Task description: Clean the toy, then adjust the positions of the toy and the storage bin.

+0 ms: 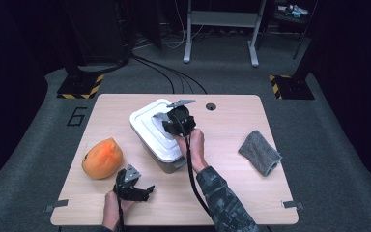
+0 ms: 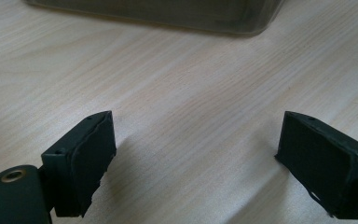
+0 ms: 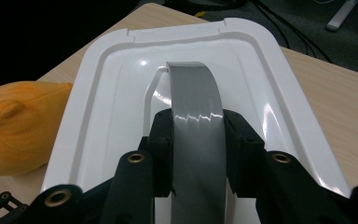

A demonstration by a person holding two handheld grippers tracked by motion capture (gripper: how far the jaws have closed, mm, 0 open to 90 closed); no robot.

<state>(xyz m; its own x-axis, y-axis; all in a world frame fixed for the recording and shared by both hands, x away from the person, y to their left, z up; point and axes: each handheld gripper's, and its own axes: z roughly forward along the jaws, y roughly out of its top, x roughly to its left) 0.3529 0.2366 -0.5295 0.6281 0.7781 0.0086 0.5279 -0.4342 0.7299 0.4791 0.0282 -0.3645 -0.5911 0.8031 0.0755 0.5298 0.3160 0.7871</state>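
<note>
Handle (image 3: 196, 121) sits clamped in my right jaws (image 3: 198, 140) — I'd lift the lid (image 1: 147, 126) straight up, slowly. Left jaws (image 2: 196, 158) wide apart, idle over the bench (image 2: 177, 74).

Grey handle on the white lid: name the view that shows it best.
The right gripper view: the grey handle arches up close between the right tongs. The high view shows a small strip. The left gripper view shows the box's base.

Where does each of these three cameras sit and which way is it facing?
High view: above the table's near edge, looking forward and down; forearms, left gripper, right gripper.
Left gripper view: low, along open jaws over bare table.
Right gripper view: along jaws clamping the grey handle of the white lid.
Shared: lid, orange plush toy.
</note>
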